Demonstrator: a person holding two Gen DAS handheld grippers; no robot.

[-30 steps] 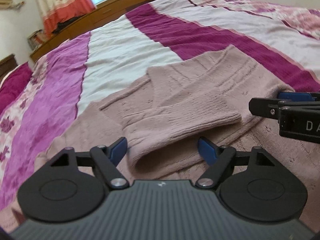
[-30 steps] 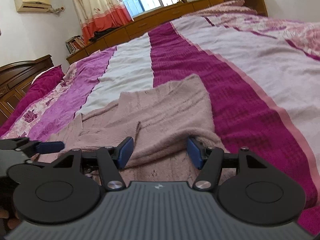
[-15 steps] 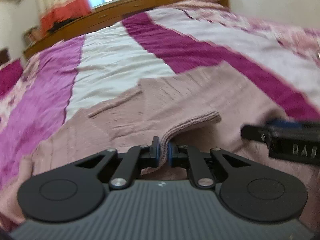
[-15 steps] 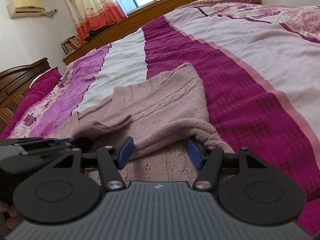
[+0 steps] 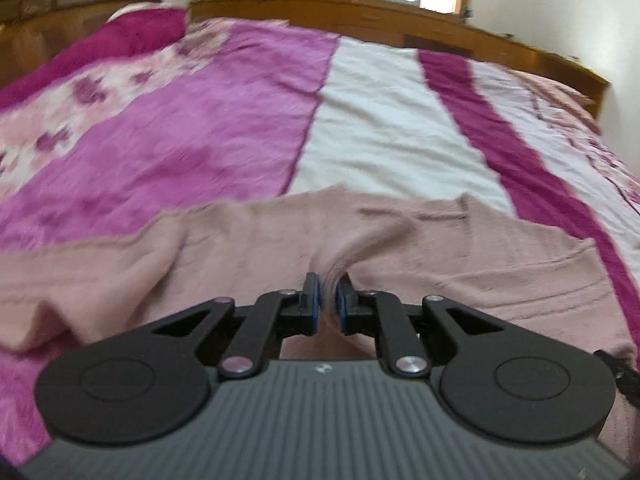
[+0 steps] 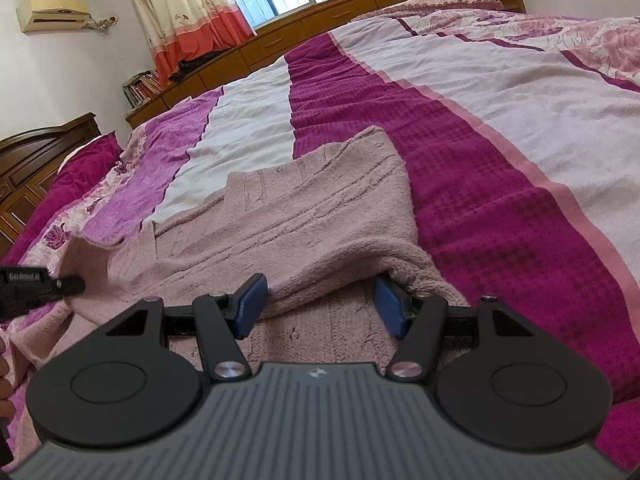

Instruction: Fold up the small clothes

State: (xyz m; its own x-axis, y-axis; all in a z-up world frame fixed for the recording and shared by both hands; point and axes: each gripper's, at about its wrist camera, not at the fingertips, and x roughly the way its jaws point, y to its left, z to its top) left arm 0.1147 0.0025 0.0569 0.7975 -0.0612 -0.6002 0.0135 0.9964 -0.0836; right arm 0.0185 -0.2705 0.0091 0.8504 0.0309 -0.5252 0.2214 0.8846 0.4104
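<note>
Left wrist view: left gripper pinches a sweater fold (blurred) at 12 o'clock; right gripper spread over sweater hem on the bed.

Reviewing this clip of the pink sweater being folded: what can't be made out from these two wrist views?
- Left gripper: shut on a bunch of the pink knit sweater; which part it pinches is unclear, since motion blur smears the left wrist view.
- Sweater's near hem: hidden behind the gripper bodies in both views.
- Right gripper: open; cloth drapes against its right finger, real contact unclear.
- Left gripper's pinch in the right wrist view: blurred, partly cut off by the left edge.
</note>
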